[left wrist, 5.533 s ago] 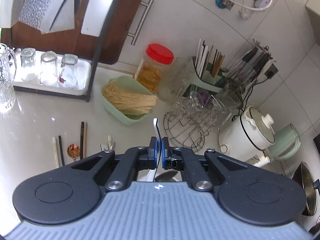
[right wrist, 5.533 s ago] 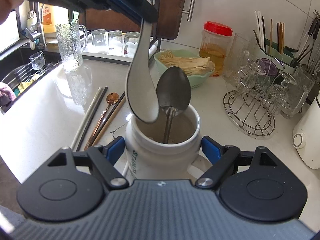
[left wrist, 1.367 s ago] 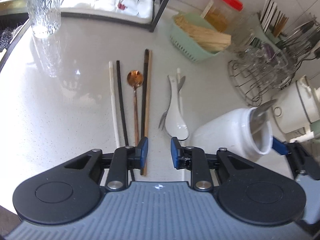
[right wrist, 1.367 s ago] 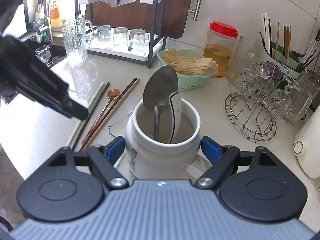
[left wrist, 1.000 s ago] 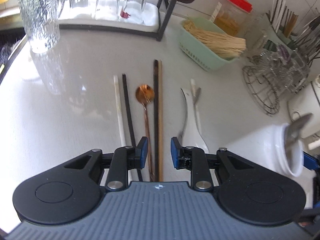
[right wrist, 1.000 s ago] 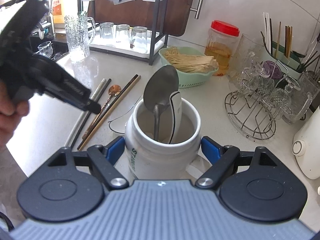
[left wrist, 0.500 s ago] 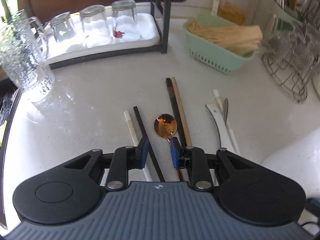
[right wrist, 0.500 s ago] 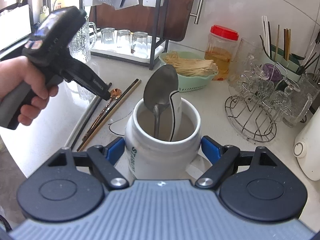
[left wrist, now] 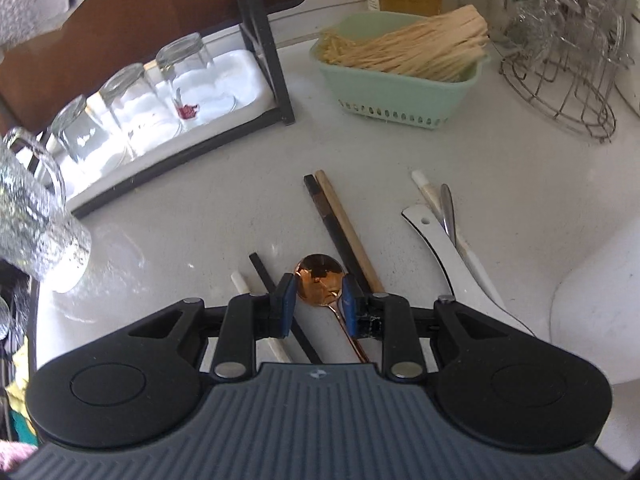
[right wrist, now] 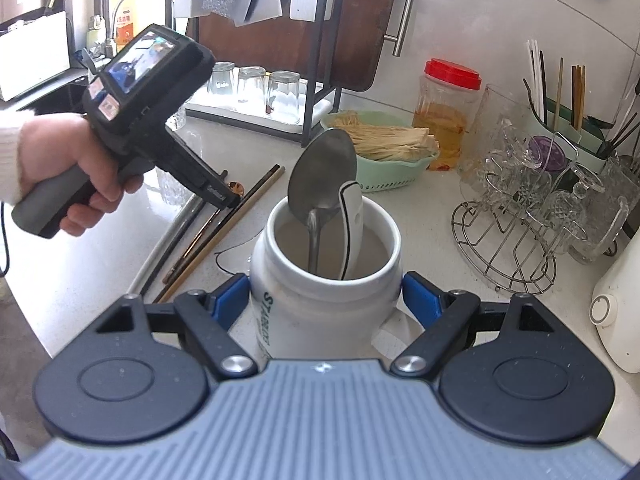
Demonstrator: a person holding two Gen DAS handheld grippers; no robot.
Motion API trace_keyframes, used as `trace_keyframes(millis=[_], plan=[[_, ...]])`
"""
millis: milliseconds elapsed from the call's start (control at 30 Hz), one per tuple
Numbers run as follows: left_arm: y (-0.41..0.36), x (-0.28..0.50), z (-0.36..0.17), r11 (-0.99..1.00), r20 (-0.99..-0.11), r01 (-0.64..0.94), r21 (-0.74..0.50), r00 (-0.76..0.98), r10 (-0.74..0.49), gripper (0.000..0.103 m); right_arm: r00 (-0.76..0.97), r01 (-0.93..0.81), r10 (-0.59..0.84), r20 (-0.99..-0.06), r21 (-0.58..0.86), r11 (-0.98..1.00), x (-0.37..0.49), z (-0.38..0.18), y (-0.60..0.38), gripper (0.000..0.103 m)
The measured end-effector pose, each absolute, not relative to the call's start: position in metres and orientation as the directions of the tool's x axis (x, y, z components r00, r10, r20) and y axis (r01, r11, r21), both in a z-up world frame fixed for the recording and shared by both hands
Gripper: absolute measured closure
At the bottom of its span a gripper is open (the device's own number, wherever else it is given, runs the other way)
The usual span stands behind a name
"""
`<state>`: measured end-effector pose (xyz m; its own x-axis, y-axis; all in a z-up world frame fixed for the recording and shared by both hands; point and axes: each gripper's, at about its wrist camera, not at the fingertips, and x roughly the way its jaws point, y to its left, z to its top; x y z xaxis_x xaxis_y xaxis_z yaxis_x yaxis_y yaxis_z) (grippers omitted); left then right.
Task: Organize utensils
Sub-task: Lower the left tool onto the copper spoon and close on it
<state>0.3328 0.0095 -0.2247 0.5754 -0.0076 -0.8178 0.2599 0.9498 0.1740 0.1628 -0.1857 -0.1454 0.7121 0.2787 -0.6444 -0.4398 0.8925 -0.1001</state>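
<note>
My left gripper (left wrist: 318,298) is open, low over the counter, its fingers on either side of the bowl of a copper spoon (left wrist: 319,279). Beside the spoon lie a dark and a wooden chopstick (left wrist: 338,224), a black and a white chopstick (left wrist: 262,270), and a white ceramic spoon (left wrist: 452,254) with a steel utensil handle (left wrist: 448,210). My right gripper (right wrist: 326,300) is shut on a white ceramic jar (right wrist: 326,280) that holds a steel spoon (right wrist: 322,176) and a white spoon (right wrist: 352,216). The left gripper (right wrist: 228,200) also shows in the right wrist view.
A green basket of sticks (left wrist: 404,80) and a black rack with upturned glasses (left wrist: 160,92) stand at the back. A wire glass stand (right wrist: 532,216), a red-lidded jar (right wrist: 448,112), a textured glass jug (left wrist: 32,220) and a white cooker (right wrist: 620,312) surround the spot.
My left gripper has moved forward and down, so the copper spoon's bowl now lies between its open fingers. The right gripper still holds the jar in place.
</note>
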Motion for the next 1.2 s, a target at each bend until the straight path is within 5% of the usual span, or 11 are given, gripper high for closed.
trace_keyframes(millis=[1200], plan=[[0.022,0.342,-0.225,0.993,-0.829,0.120,0.013,0.556,-0.056,0.070,0.716,-0.443,0.286,-0.637,-0.098,0.891,0.171,-0.148,-0.184,0.017]])
